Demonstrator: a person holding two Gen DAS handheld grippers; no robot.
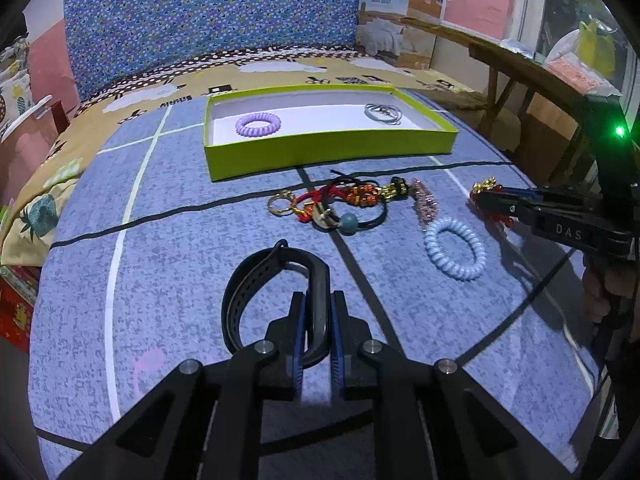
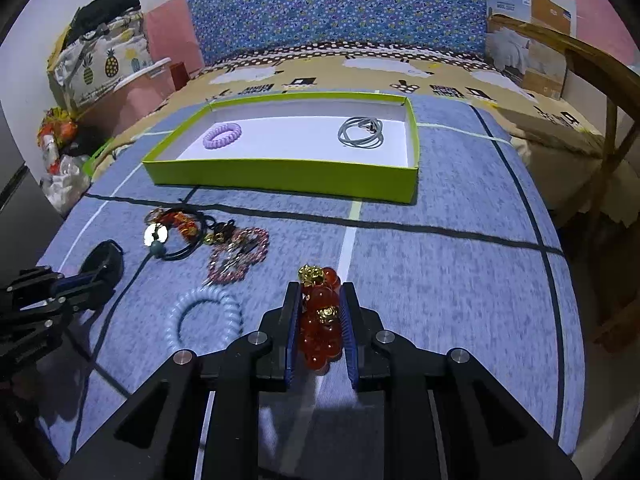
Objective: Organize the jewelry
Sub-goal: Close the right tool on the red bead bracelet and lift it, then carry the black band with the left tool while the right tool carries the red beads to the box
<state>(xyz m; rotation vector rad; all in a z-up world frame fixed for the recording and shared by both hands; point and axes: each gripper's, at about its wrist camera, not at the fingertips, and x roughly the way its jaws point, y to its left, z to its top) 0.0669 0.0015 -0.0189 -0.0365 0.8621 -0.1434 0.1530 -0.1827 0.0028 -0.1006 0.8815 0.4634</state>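
Observation:
A green tray (image 1: 328, 160) (image 2: 280, 178) lies at the back of the blue mat. It holds a purple coil band (image 1: 258, 124) (image 2: 222, 135) and a grey cord loop (image 1: 383, 114) (image 2: 361, 132). My left gripper (image 1: 318, 300) is shut on a black wristband (image 1: 256, 280), also seen in the right wrist view (image 2: 102, 264). My right gripper (image 2: 320, 292) is shut on a red bead bracelet (image 2: 320, 328) with gold charms, held above the mat; it shows in the left wrist view (image 1: 486, 192) too.
A tangle of red, gold and black jewelry (image 1: 340, 204) (image 2: 180, 228), a pink beaded piece (image 1: 426, 202) (image 2: 238, 256) and a pale blue coil band (image 1: 454, 248) (image 2: 204, 320) lie on the mat before the tray. A wooden frame (image 1: 520, 72) stands at the right.

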